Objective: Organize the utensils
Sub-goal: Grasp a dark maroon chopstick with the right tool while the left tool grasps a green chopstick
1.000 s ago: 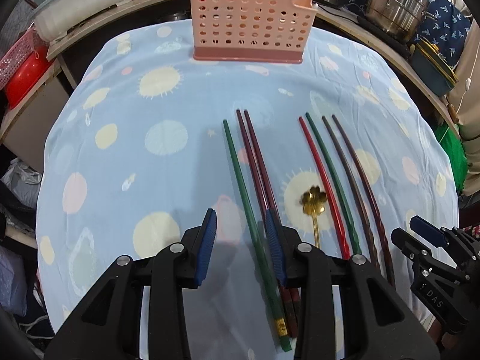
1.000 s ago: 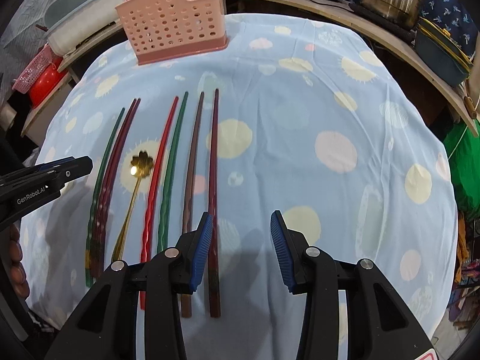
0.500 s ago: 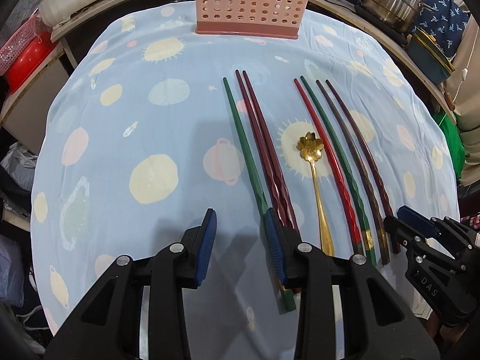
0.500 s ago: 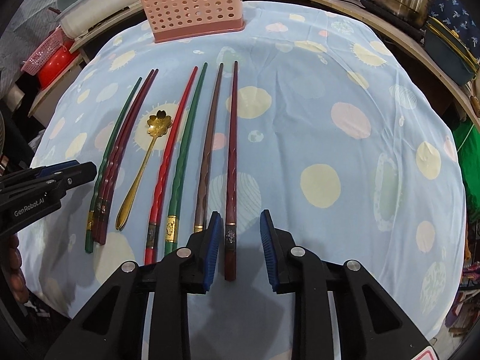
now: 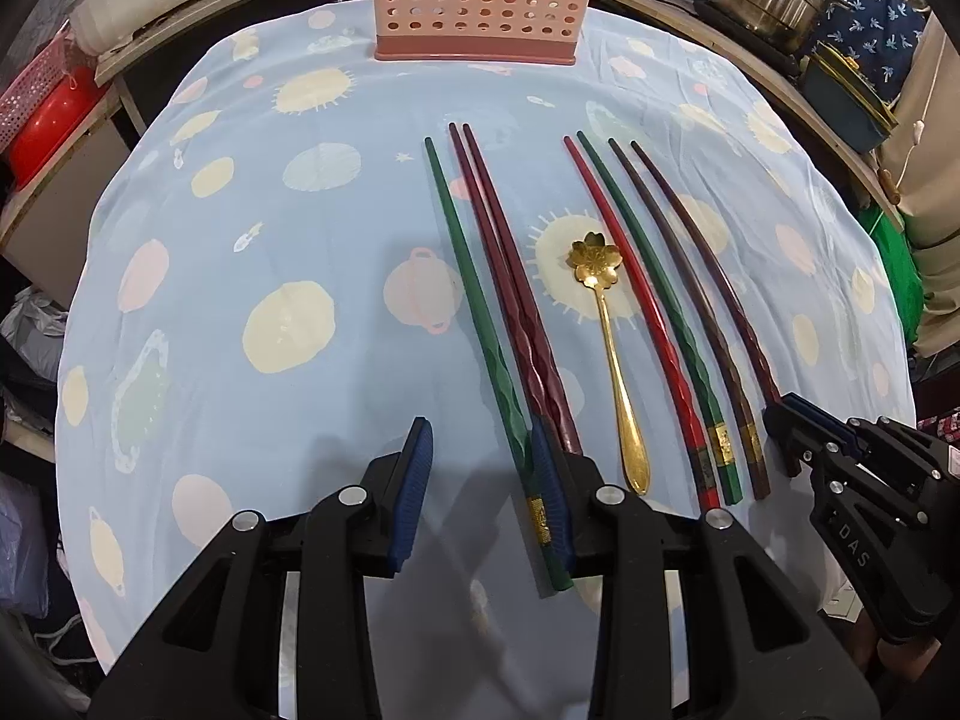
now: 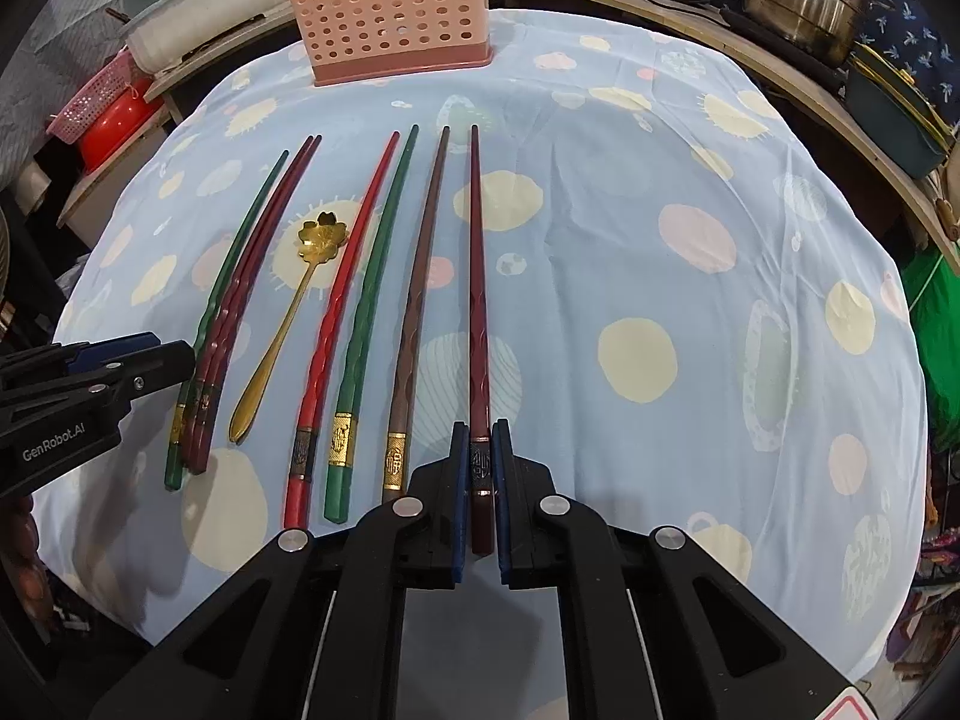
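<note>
The right gripper point(image 6: 480, 480) has just closed, clenching the dark red chopstick point(image 6: 477, 300) between its pads; the left gripper point(image 5: 480, 480) hangs released, green chopstick point(image 5: 480, 324) beside its right pad.

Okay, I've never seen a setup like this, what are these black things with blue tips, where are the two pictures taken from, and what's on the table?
They are hand-held tongs, one in each of a person's hands, each with a camera looking along its fingers. One picture is from the left tongs, the other from the right tongs.

On the blue tablecloth lie seven chopsticks and a gold spoon, with a pink holder at the far edge.

The right tongs have just closed on the rightmost dark red chopstick. The left tongs are open, with nothing between the pads; a green chopstick passes just beside its right finger.
</note>
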`<state>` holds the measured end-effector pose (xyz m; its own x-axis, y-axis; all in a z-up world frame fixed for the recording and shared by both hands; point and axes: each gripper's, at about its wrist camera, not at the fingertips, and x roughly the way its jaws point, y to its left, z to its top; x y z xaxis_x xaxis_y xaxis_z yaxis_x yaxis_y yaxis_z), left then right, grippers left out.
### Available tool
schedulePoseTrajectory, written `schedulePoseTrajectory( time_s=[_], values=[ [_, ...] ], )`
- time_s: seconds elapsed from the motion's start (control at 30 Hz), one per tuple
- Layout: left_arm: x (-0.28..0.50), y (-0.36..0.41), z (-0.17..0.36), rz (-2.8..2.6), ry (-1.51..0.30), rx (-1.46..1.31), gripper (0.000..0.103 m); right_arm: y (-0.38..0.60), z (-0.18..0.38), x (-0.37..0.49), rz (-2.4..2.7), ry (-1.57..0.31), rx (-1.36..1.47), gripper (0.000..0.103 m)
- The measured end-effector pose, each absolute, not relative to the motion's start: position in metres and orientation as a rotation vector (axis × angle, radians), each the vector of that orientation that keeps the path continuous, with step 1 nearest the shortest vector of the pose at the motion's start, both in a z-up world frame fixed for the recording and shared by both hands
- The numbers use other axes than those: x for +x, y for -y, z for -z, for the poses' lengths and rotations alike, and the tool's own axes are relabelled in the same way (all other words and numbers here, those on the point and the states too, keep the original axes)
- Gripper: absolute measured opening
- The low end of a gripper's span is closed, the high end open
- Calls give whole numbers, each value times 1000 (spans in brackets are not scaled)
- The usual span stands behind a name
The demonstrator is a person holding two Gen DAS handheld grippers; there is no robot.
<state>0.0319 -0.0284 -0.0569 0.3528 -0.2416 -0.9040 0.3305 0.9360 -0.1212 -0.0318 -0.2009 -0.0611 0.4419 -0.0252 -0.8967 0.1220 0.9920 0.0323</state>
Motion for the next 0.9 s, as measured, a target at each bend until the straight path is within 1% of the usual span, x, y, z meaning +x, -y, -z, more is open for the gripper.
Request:
schedulePoseTrajectory(
  time_s=[0.9],
  values=[
    [1, 27, 64, 394, -1159, 93, 34, 212, 54, -54, 130, -1084, 151, 7]
  ],
)
